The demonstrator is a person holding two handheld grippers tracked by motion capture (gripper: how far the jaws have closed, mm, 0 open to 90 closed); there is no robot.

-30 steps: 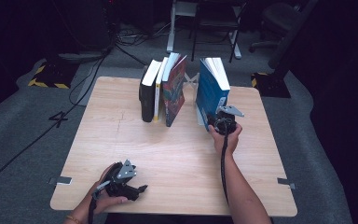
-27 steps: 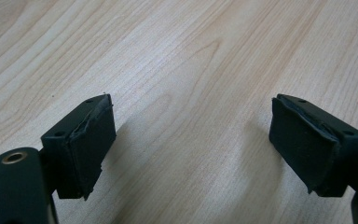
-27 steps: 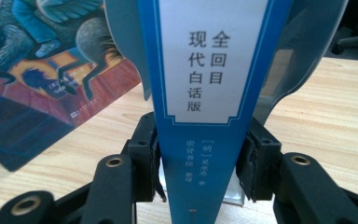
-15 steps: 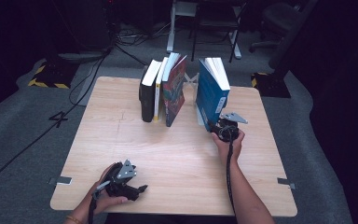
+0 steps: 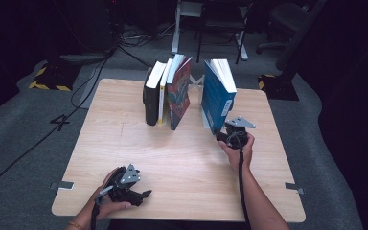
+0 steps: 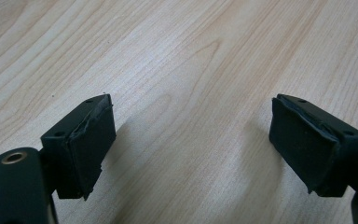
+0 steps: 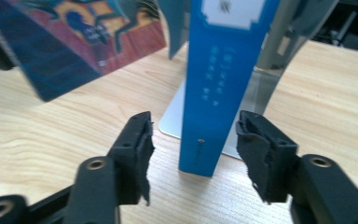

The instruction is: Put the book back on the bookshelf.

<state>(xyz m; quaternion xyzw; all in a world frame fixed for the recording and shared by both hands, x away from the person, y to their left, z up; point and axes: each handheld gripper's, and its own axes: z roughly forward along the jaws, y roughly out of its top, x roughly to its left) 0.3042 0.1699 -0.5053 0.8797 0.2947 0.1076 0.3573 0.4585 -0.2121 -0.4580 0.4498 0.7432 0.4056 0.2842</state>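
Note:
A blue book (image 5: 216, 100) stands upright at the table's back right, leaning on a metal bookend (image 7: 261, 84). My right gripper (image 5: 233, 132) is just in front of it, open. In the right gripper view the blue book's spine (image 7: 219, 88) rises between the two black jaws, which stand apart from it on either side, and the gripper (image 7: 193, 154) holds nothing. Near the table's front left edge my left gripper (image 5: 129, 188) rests in a hand. Its jaws are wide apart over bare wood, and the gripper (image 6: 191, 144) is open and empty.
A black book (image 5: 151, 96), thin yellow and white ones, and a book with a red and blue cover (image 5: 179, 93) lean together at the back middle. The colourful cover (image 7: 74, 42) shows left of the blue book. The light wood table (image 5: 182, 158) stands on grey carpet.
My right gripper has shifted slightly right and toward the person, away from the blue book's front edge. The left gripper has stayed put.

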